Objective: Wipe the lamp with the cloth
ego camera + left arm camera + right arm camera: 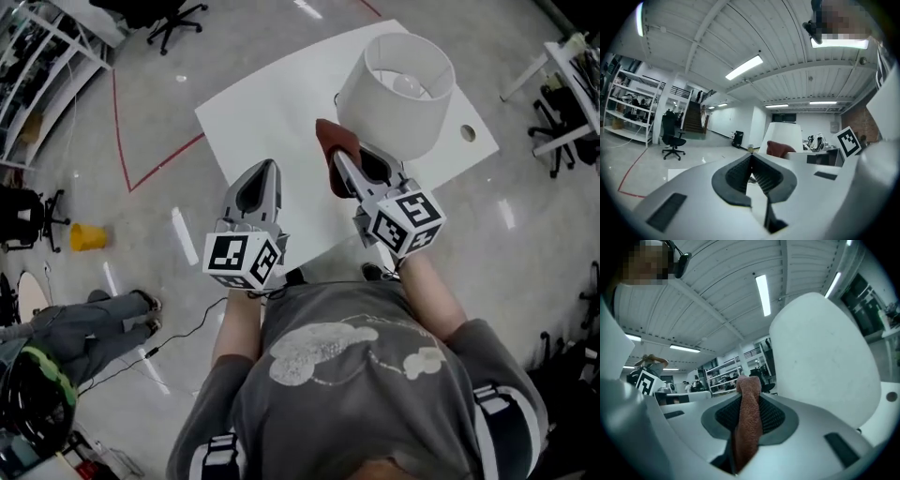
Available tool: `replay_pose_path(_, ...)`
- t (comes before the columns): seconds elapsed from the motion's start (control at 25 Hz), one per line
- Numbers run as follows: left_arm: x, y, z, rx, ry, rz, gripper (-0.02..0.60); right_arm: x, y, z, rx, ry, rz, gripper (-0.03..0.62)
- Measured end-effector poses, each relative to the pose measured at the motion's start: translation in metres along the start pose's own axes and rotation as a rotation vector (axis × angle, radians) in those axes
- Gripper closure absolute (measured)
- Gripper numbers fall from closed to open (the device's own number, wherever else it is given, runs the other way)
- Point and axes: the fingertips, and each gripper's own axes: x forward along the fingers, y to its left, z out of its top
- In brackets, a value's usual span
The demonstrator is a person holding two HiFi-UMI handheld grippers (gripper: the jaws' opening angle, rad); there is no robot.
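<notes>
Rust-red cloth (336, 150) is pinched in the right gripper (339, 161). Its jaws are clamped tight on the fabric, and a folded strip sticks up past the tips, w/ the rest trailing down btwn the jaw pads in the right gripper view (749, 423). The cloth's top end sits just beside the lower left edge of the lamp (396, 89). In the right gripper view a sliver of room shows btwn cloth and shade (820, 357), so they look just apart.

Lamp has a white drum shade, bulb (409, 84) visible down inside from above. It stands toward the far right of a white table (272, 112). A small round hole (468, 133) is in the tabletop to the lamp's right.

Left gripper (270, 167) is held over the table's near edge, left of the right one and well clear of the lamp. Its jaws are pressed together w/ nothing btwn them (751, 157).

Grey polished floor around, red tape lines (159, 159) to the left, and a yellow object (87, 236) on the floor. Another person's legs (89, 323) show at lower left.
</notes>
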Motion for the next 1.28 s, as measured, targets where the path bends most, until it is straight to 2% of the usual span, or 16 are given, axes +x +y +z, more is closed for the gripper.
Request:
replay_pose_path(0.2, 0.016, 0.013, 0.01, 0.01, 0.02, -0.157, 0.574, 0.003, -0.002, 0.01, 0.023, -0.066, -0.176, 0.508)
replay_pose_path(0.44, 0.027, 0.008, 0.006, 0.021, 0.054, -0.285, 0.574, -0.01, -0.006, 0.004, 0.067, -0.1, -0.33, 0.508)
replay_pose_path(0.56, 0.035, 0.004, 0.004, 0.015, 0.059, -0.293, 0.574, -0.013, -0.007, 0.005, 0.078, -0.11, -0.344, 0.508)
replay_pose_path(0.92, 0.054, 0.003, 0.021, 0.041, 0.039, -0.272, 0.574, 0.008, 0.0, 0.024, 0.074, -0.143, -0.302, 0.508)
replay_pose_path(1.12, 0.072, 0.018, 0.03, 0.04, 0.029, -0.322, 0.574, 0.024, 0.0, 0.033, 0.049, -0.162, -0.363, 0.508)
replay_pose_path(1.28, 0.092, 0.025, 0.036, 0.041, 0.027, -0.409, 0.574, 0.033, -0.005, 0.044, 0.035, -0.203, -0.462, 0.508)
